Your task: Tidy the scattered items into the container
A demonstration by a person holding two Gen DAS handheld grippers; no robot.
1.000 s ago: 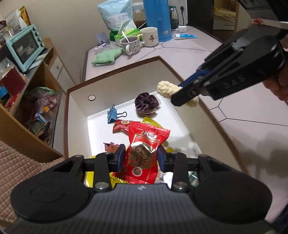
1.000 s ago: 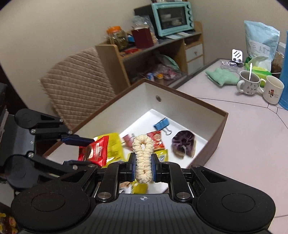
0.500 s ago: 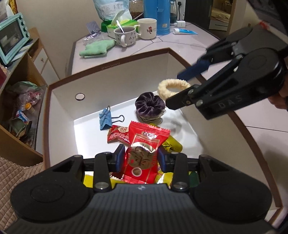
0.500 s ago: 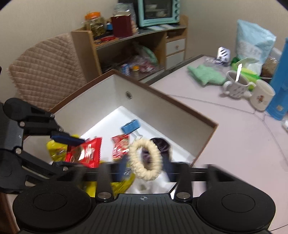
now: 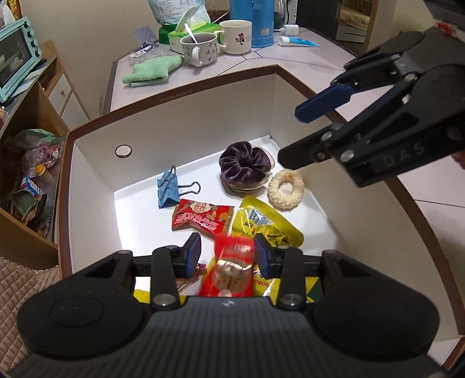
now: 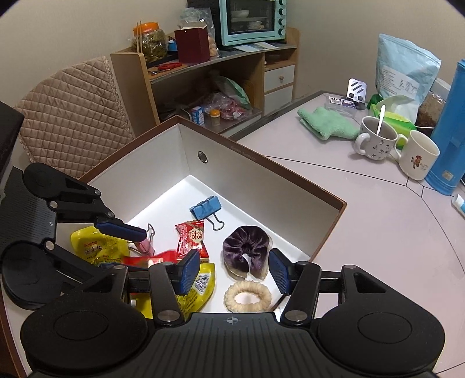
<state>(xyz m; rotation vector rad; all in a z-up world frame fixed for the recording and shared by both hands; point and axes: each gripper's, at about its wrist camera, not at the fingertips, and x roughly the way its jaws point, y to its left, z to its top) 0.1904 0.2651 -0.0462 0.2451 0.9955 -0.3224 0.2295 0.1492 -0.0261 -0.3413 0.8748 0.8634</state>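
Observation:
A brown-rimmed white box point(image 5: 186, 99) point(image 6: 261, 162) holds a purple scrunchie point(image 5: 244, 165) point(image 6: 245, 250), a cream hair tie point(image 5: 286, 189) point(image 6: 247, 296), a blue binder clip point(image 5: 168, 189) point(image 6: 206, 209), red and yellow snack packets point(image 5: 200, 216) point(image 6: 190, 238) and a pink clip point(image 6: 145, 244). My left gripper point(image 5: 227, 251) point(image 6: 122, 247) is open over the box; a blurred red packet point(image 5: 232, 269) point(image 6: 157, 258) sits between its spread fingers, loose. My right gripper point(image 6: 234, 270) point(image 5: 290, 136) is open and empty above the cream hair tie.
Two mugs point(image 5: 200, 48) point(image 6: 375, 139), a green cloth point(image 5: 151, 71) point(image 6: 325, 123), a blue flask point(image 6: 447, 130), a tissue pack and a bag stand on the table beyond the box. A shelf with a teal oven point(image 6: 250, 20) and a padded chair point(image 6: 72, 113) lie past the table edge.
My right gripper opened and the cream hair tie dropped into the box beside the scrunchie. My left gripper opened and the red packet slipped down between its fingers.

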